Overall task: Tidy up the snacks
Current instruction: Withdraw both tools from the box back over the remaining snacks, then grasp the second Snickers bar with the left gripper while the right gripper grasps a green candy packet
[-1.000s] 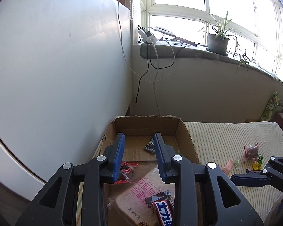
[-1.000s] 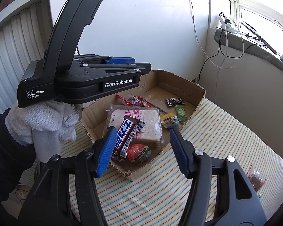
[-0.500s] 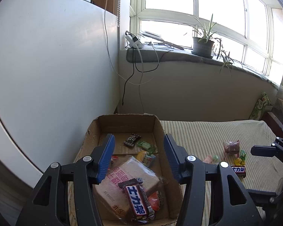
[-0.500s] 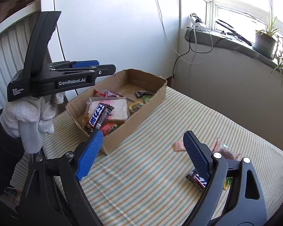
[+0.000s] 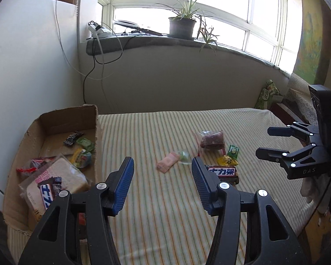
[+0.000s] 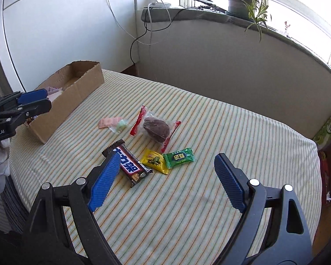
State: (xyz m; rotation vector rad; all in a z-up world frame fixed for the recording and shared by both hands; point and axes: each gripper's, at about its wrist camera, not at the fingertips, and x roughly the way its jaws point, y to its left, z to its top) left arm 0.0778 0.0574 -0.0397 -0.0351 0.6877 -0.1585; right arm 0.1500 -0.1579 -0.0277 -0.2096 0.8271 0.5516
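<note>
My left gripper (image 5: pixel 162 183) is open and holds nothing, above the striped tablecloth (image 5: pixel 165 209) just right of the cardboard box (image 5: pixel 66 121). The box holds a bread pack (image 5: pixel 61 176), a chocolate bar (image 5: pixel 47 195) and small sweets. My right gripper (image 6: pixel 166 183) is wide open and holds nothing, hanging above the loose snacks. These are a chocolate bar (image 6: pixel 128 163) by its left pad, a yellow packet (image 6: pixel 154 161), a green packet (image 6: pixel 179 158), a clear bag with a dark snack (image 6: pixel 155 127), a pink packet (image 6: pixel 109 122) and a pale green candy (image 6: pixel 121 125).
A grey wall with a windowsill (image 5: pixel 143 42), cables and a potted plant (image 5: pixel 182 25) runs behind the table. A white panel (image 5: pixel 33 66) stands left of the box. A green bag (image 6: pixel 328 128) leans at the table's far right edge.
Both grippers have swung right, away from above the box and towards the loose snacks on the cloth. Both pairs of jaws stand wider than a second ago.
</note>
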